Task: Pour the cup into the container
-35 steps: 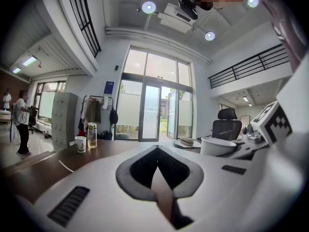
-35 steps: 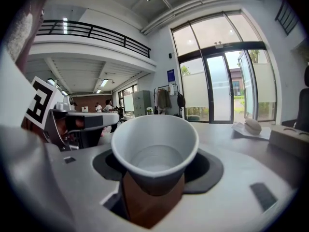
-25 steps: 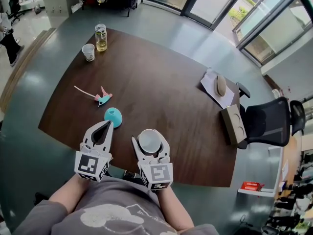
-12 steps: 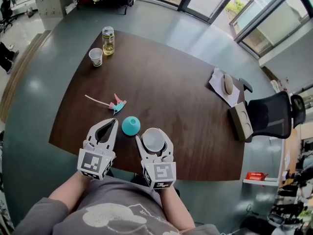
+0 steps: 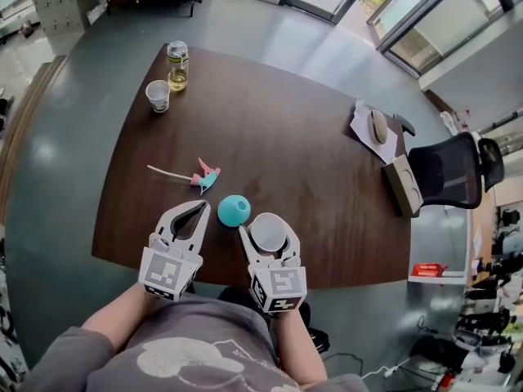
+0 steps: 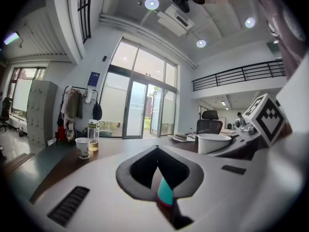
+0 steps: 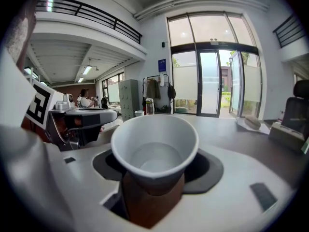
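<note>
A white paper cup (image 5: 268,232) stands upright between the jaws of my right gripper (image 5: 268,227), which is shut on it above the table's near edge. In the right gripper view the cup (image 7: 154,149) fills the middle, and whether it holds a clear liquid is hard to tell. A teal round container (image 5: 234,210) sits on the table just left of the cup. My left gripper (image 5: 201,206) is shut and empty, its tips left of the container. In the left gripper view a teal and pink object (image 6: 164,193) shows through the hollow between the jaws.
The dark wooden table (image 5: 310,162) carries a pink and teal tool with a thin stick (image 5: 204,178), a small paper cup (image 5: 157,95) and a bottle (image 5: 176,62) at the far left, and a mouse on paper (image 5: 377,126) at the far right. A black chair (image 5: 449,174) stands to the right.
The right gripper with the cup now stands closer to the teal container. The head view has shifted, so the table sits differently in the picture.
</note>
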